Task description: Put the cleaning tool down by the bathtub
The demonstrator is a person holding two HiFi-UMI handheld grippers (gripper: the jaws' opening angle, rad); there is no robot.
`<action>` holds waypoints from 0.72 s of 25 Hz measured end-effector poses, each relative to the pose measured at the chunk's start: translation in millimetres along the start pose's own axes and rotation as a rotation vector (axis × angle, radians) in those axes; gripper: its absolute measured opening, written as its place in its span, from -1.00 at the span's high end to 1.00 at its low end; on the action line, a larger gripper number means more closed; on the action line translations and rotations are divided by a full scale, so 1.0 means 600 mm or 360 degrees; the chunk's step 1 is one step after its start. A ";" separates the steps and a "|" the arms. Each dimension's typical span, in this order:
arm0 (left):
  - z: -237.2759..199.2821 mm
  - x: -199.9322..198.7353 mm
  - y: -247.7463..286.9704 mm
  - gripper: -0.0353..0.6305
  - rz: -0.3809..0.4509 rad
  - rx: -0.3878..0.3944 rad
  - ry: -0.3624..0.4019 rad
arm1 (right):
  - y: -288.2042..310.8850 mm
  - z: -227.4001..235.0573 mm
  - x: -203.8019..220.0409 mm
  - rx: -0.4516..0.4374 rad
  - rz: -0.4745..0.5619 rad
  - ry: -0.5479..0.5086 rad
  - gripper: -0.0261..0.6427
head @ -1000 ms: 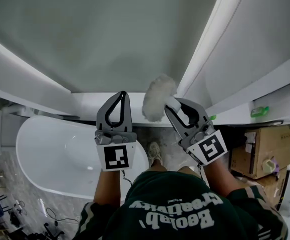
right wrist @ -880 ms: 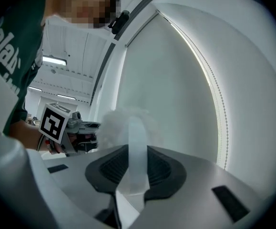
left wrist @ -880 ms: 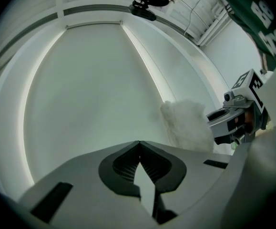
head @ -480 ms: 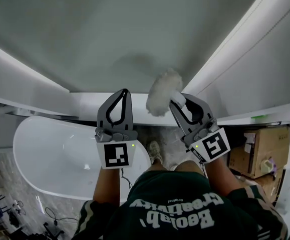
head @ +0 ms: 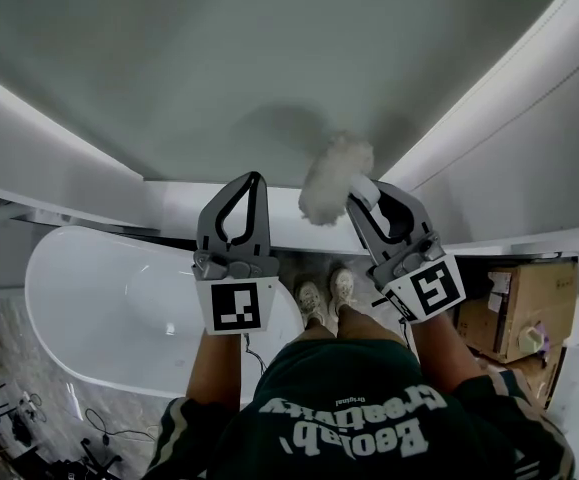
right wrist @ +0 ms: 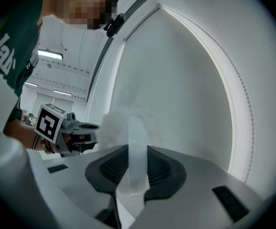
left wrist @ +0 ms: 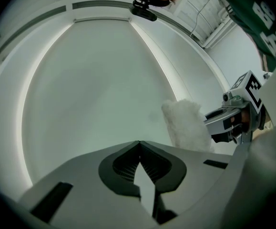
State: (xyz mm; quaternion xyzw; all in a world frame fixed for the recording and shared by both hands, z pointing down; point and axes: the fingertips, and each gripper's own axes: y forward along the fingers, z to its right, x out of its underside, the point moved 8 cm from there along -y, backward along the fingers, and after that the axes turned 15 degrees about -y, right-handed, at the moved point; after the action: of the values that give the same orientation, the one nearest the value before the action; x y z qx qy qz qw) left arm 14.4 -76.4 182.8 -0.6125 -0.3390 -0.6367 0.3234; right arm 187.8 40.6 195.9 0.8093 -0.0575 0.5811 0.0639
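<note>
The cleaning tool (head: 331,179) is a fluffy white duster head on a pale plastic handle (right wrist: 137,149). My right gripper (head: 361,198) is shut on that handle and holds the head up against the grey wall panel. The same fluffy head (left wrist: 188,125) appears at the right of the left gripper view. My left gripper (head: 252,182) is shut with nothing between its jaws and is raised beside the right one. The white bathtub (head: 99,308) lies below, at the lower left of the head view.
A white ledge (head: 174,213) runs under the wall panel. A slanted white frame (head: 489,98) borders the panel on the right. A cardboard box (head: 524,313) stands at the lower right. The person's shoes (head: 326,296) are on the floor beside the tub.
Both grippers have risen a little and the duster head has moved up and right along the wall. The person's second shoe has come into sight.
</note>
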 end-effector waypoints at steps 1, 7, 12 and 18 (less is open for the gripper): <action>-0.004 -0.001 -0.001 0.87 0.0000 -0.0005 0.0003 | 0.005 -0.001 0.000 -0.0005 0.0000 -0.0002 0.62; -0.023 -0.006 -0.010 0.87 0.0011 -0.0075 0.0044 | 0.037 -0.004 0.003 -0.0066 0.0018 -0.0009 0.62; -0.060 -0.009 -0.016 0.87 -0.0006 -0.0183 0.0040 | 0.092 -0.003 -0.005 -0.0149 0.0050 -0.0016 0.62; -0.049 -0.005 -0.038 0.87 0.0006 -0.0331 -0.0005 | 0.111 0.006 -0.003 -0.0272 0.0109 -0.0015 0.62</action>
State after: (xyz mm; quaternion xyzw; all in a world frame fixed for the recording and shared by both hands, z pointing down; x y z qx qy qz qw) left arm -20.7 -88.1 178.5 -0.6444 -0.2702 -0.6669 0.2588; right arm 179.3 -25.6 195.7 0.8012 -0.1348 0.5721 0.1126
